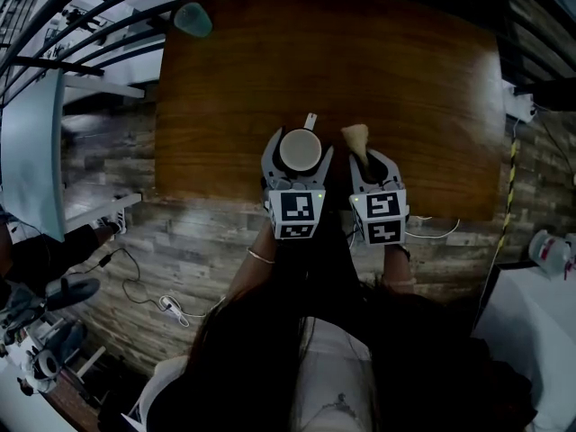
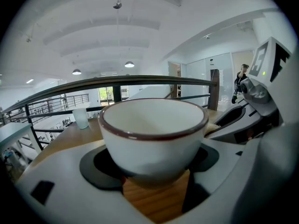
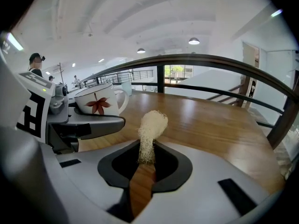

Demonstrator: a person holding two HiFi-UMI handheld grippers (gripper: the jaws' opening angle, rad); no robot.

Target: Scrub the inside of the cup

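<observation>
Two grippers are counted, one cup, one scrubber, one glass, all over a single wooden table (image 1: 423, 88). The cup (image 1: 300, 149) is held in the left gripper (image 1: 298, 151), above the near half of the table. The jaws are spread wide and pressed on the sides of its bowl. Whether its base touches the wood cannot be told.

The cup is kept upright, mouth up, and its handle (image 1: 310, 119) is pointed away from the person. The scrubber (image 1: 356, 137) is pinched in the right gripper (image 1: 370, 162), whose jaws are drawn narrow on its lower end. Its long axis is run along the jaws, with the pale fibrous head out in front and up. The two grippers are held side by side, close but apart.

From the head view the round mouth and the handle's direction are given, and the glass (image 1: 192, 19) is placed at the far left corner. In the left gripper view the brown rim and the bare white inside of the cup (image 2: 154, 125) are shown. Only in the right gripper view is a red leaf (image 3: 97, 105) seen on the cup's outside.
</observation>
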